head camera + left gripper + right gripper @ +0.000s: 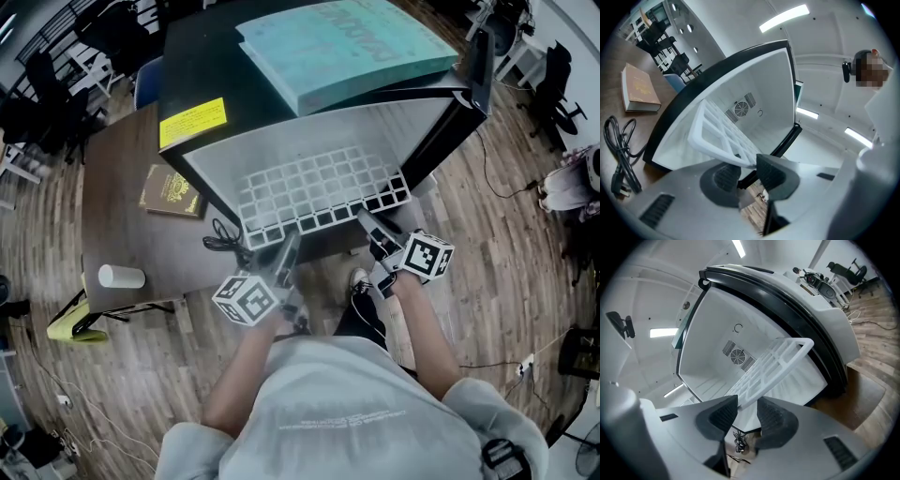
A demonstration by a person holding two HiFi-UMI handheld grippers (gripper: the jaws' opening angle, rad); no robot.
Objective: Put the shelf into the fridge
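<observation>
The fridge is black outside and white within; the shelf at its mouth is a white grid. On top of the fridge lie a yellow label and a teal box. Left of the fridge, the dark brown counter bears a brown book with gold print. In front of the fridge, the left tool and right tool carry black-and-white square markers.

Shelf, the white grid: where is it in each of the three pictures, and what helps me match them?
Head view: shelf in the centre, in the open front of the fridge.
Left gripper view: left of centre, slanting down toward bottom centre.
Right gripper view: centre, slanting up to the right.
Shared landmark: the black-framed fridge around it.
</observation>
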